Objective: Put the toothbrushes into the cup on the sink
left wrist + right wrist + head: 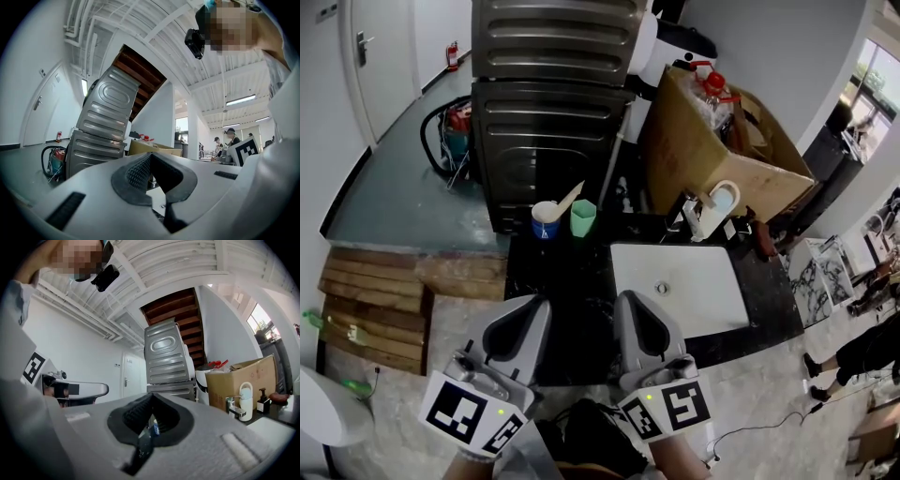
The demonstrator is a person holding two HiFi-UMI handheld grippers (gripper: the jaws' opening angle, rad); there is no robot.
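Left gripper and right gripper closed

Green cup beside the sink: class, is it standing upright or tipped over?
Upright. The green cup stands on its base on the dark counter, open rim facing up, next to the blue cup.

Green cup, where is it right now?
Head view: the green cup stands at the counter's back edge, just right of the blue cup, up-left of the white sink.
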